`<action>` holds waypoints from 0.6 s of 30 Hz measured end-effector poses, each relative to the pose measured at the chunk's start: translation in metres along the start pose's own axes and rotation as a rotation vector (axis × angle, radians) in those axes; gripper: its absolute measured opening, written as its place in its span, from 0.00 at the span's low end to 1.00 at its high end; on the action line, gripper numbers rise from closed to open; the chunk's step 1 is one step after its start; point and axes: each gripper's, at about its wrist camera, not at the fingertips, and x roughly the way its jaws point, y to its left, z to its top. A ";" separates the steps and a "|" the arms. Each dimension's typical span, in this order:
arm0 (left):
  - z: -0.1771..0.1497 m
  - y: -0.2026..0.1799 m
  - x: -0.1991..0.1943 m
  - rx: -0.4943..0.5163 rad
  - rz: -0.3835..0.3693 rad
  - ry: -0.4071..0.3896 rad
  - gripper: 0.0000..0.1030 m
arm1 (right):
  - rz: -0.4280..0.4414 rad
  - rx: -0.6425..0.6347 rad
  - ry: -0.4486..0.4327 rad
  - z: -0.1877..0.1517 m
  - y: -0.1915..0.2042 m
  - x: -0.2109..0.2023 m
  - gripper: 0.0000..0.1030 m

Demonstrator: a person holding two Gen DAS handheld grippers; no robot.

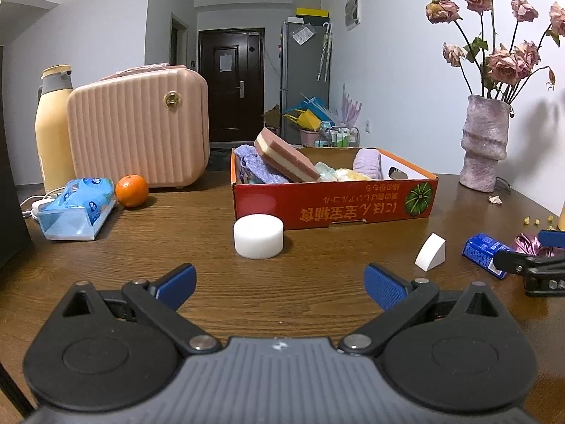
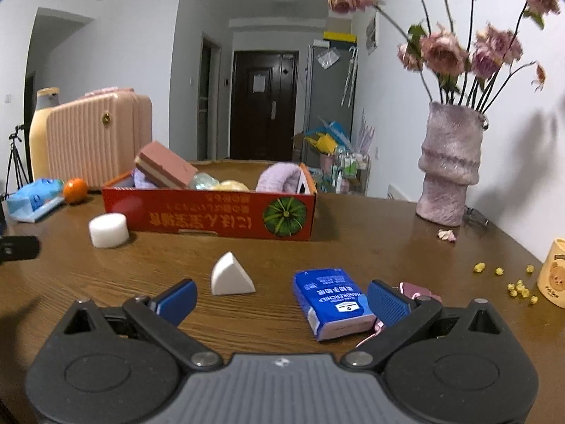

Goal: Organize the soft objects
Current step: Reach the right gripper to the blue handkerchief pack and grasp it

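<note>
A red cardboard box (image 1: 332, 203) (image 2: 212, 213) on the wooden table holds a pink-and-cream sponge (image 1: 287, 155) (image 2: 166, 166), a blue cloth (image 1: 256, 166), a lilac towel (image 1: 367, 162) (image 2: 279, 176) and pale soft items. A white round foam puck (image 1: 258, 236) (image 2: 108, 229) sits just before the box's left corner. A white wedge sponge (image 1: 430, 251) (image 2: 231, 275) lies further right. My left gripper (image 1: 280, 288) is open, low over the table, short of the puck. My right gripper (image 2: 280, 300) is open; a blue tissue pack (image 2: 332, 300) (image 1: 485, 252) lies by its right finger.
A pink ridged case (image 1: 137, 125), a yellow flask (image 1: 53, 127), an orange (image 1: 131, 190) and a blue wipes pack (image 1: 77, 208) stand at the left. A vase of dried roses (image 1: 483, 145) (image 2: 448, 166) is at the right, with a pink object (image 2: 418, 291), yellow crumbs (image 2: 519, 286) and a cup (image 2: 552, 275).
</note>
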 end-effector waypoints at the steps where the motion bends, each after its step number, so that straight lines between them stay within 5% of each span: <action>1: 0.000 0.000 0.000 -0.001 0.002 0.000 1.00 | 0.002 -0.001 0.014 0.001 -0.003 0.007 0.98; 18: -0.003 0.003 0.013 -0.013 0.024 0.048 1.00 | 0.028 -0.002 0.186 0.011 -0.039 0.094 0.83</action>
